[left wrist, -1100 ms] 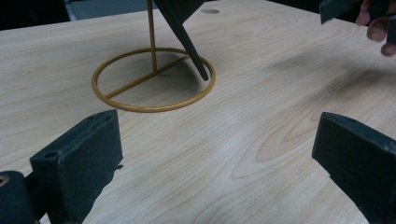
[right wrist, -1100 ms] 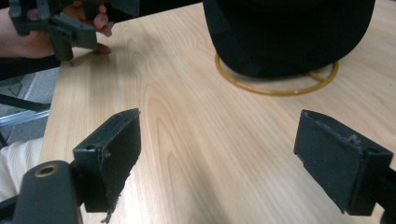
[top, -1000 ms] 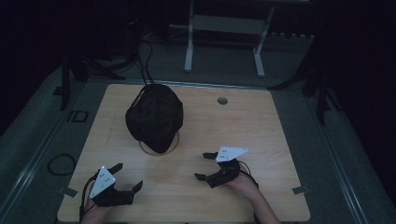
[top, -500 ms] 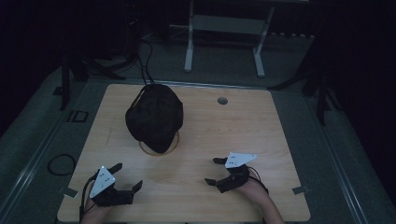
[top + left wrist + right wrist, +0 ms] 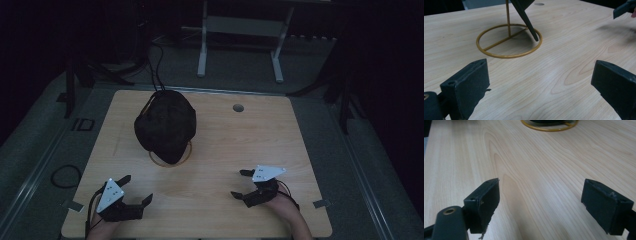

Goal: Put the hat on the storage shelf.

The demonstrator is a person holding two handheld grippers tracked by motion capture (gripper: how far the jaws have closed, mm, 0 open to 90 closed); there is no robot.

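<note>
A dark cap (image 5: pixel 165 125) hangs on a thin gold stand whose ring base (image 5: pixel 171 159) (image 5: pixel 509 41) rests on the wooden table (image 5: pixel 225 135). The cap's brim (image 5: pixel 525 18) points down into the ring. My left gripper (image 5: pixel 134 190) (image 5: pixel 539 82) stands open near the table's front left corner, nothing between its jaws. My right gripper (image 5: pixel 239 184) (image 5: pixel 541 202) stands open at the front right, low over bare wood, also holding nothing. Part of the gold ring (image 5: pixel 549 126) shows at the top of the right gripper view.
A round cable hole (image 5: pixel 238 107) lies in the table's far right part. Cables (image 5: pixel 156 70) run from the cap off the back edge. A white frame (image 5: pixel 240 40) stands on the floor behind. A cable loop (image 5: pixel 64 176) lies on the floor at left.
My right gripper has drawn back toward the front edge and a little to the right. The left gripper and the cap have stayed put.
</note>
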